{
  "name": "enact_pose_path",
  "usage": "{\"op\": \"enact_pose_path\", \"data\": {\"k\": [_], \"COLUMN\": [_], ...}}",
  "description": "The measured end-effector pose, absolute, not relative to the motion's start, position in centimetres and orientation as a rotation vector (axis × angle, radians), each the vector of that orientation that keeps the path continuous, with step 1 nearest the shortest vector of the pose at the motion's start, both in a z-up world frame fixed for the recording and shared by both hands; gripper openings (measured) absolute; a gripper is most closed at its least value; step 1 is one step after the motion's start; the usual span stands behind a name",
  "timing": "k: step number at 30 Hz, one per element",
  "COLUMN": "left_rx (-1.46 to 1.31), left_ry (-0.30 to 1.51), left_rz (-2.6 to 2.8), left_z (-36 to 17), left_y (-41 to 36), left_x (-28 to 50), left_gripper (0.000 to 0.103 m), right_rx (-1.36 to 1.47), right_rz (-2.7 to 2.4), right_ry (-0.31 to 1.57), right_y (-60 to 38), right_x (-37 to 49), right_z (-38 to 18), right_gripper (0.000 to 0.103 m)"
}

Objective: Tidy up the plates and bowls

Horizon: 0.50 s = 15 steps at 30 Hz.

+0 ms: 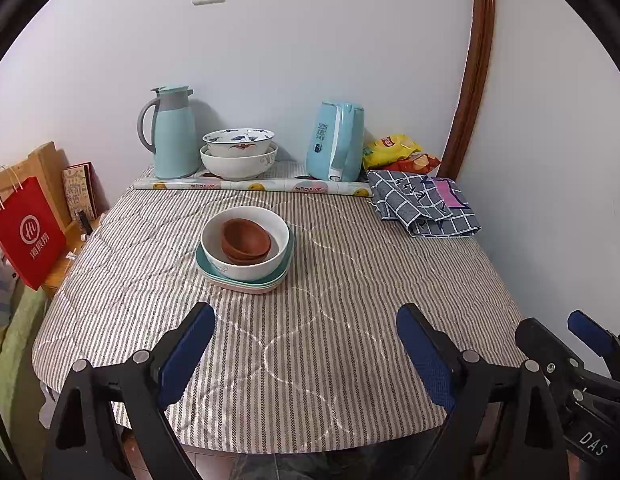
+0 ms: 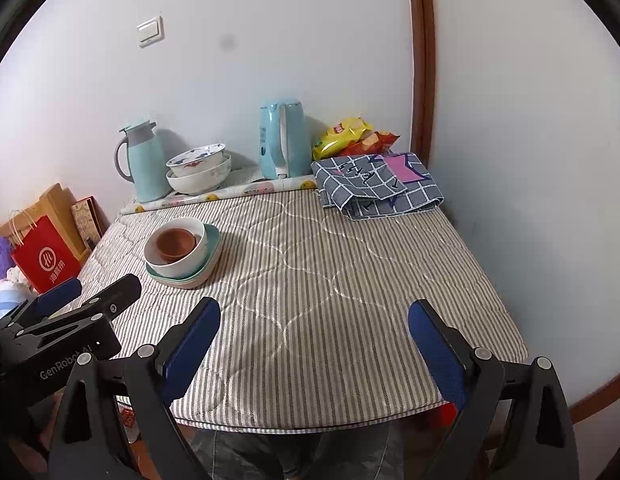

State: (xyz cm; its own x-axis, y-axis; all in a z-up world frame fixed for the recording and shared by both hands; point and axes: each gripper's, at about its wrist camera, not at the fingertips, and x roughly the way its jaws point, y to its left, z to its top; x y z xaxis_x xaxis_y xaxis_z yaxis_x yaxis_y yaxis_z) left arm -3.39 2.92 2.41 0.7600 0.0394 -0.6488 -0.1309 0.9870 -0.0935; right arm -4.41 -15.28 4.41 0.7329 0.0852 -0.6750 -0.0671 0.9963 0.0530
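A white bowl (image 1: 245,258) holding stacked small brown bowls (image 1: 245,240) sits on stacked teal and pink square plates (image 1: 245,282) on the striped table. The stack also shows in the right wrist view (image 2: 177,256). Two patterned white bowls (image 1: 238,154) are nested at the back by the wall. My left gripper (image 1: 305,316) is open and empty over the table's near edge, short of the stack. My right gripper (image 2: 314,312) is open and empty, to the right of the left one.
A teal thermos jug (image 1: 173,132), a blue kettle (image 1: 338,140), snack bags (image 1: 394,152) and a checked cloth (image 1: 422,204) line the back. A rolled mat (image 1: 249,187) lies before them. A red bag (image 1: 27,232) stands left of the table.
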Motion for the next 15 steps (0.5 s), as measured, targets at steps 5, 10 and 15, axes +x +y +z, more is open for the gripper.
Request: {"op": "enact_pose_path", "data": {"k": [5,10,15], "left_rx": [-0.136,-0.135,-0.135], "left_ry": [0.701,0.702,0.702], "left_rz": [0.093,0.093,0.093], "left_z": [2.43,2.41,2.38], "left_y": [2.95,2.97,2.93], "left_x": [-3.47,-3.50,-3.57], "left_gripper": [0.092,0.092,0.092], "right_rx": [0.027,0.029,0.031], "right_rz": [0.083,0.082,0.082], "right_ry": [0.743,0.741,0.739], "right_y": [-15.28,-15.30,-15.32], "right_x": [-4.37,-4.43,-4.54], "right_z": [4.48,4.54,4.61], "right_gripper": [0.094,0.094,0.094]}}
